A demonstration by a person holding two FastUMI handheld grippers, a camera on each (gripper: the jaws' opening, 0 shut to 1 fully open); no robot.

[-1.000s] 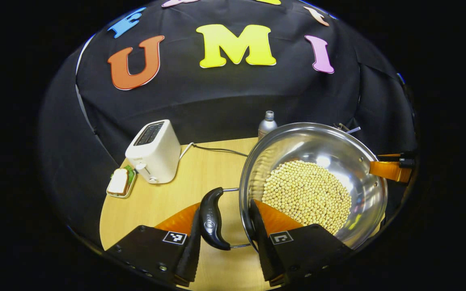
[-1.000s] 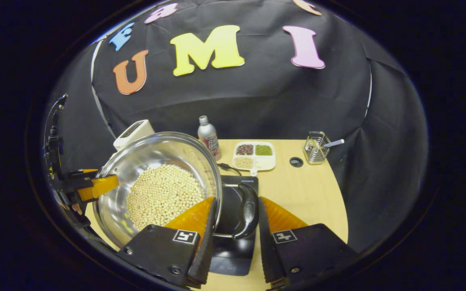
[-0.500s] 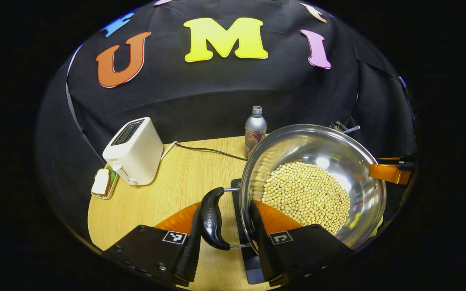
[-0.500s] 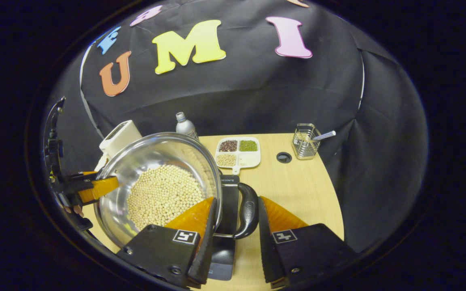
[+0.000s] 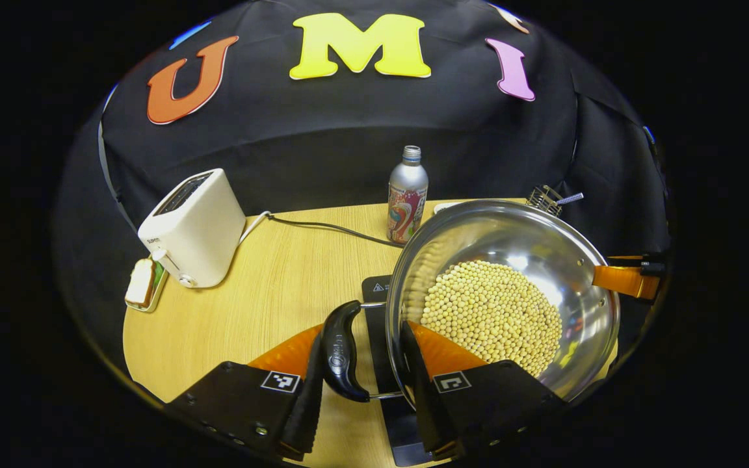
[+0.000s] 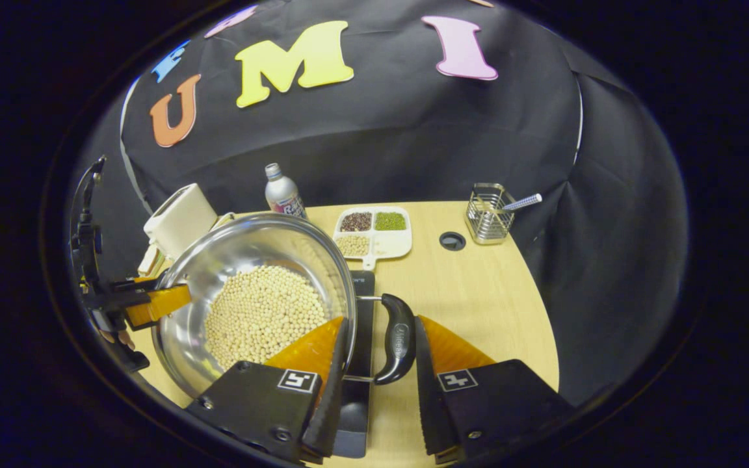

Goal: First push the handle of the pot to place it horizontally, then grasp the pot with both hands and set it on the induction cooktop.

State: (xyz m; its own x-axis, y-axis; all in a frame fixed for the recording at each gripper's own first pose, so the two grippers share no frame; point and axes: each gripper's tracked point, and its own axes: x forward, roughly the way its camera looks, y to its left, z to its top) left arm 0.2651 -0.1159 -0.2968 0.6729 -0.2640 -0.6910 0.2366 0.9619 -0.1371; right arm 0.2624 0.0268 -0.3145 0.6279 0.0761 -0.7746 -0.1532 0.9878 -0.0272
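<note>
A steel pot [image 5: 517, 240] holding pale beans [image 5: 491, 312] hangs between both grippers above the wooden table [image 5: 270, 292]. My left gripper [image 5: 360, 377] is shut on the pot: one finger is outside its black left handle [image 5: 341, 351], the other inside the rim. My right gripper [image 6: 378, 377] clamps the black right handle [image 6: 397, 338] and rim of the pot [image 6: 251, 247] the same way. The black induction cooktop [image 6: 363, 312] lies under the pot, mostly hidden; its corner [image 5: 374, 289] shows in the left gripper view.
A white toaster [image 5: 192, 227] with a cable and a sandwich plate [image 5: 142, 289] stand at the left. A bottle [image 5: 407, 195] is behind the pot. A divided tray of beans [image 6: 372, 231], a wire holder [image 6: 488, 221] and a table hole [image 6: 452, 241] lie toward the back right.
Both grippers have carried the pot to the right, so it now hangs over the cooktop rather than beside it. Both grips stay as they were.
</note>
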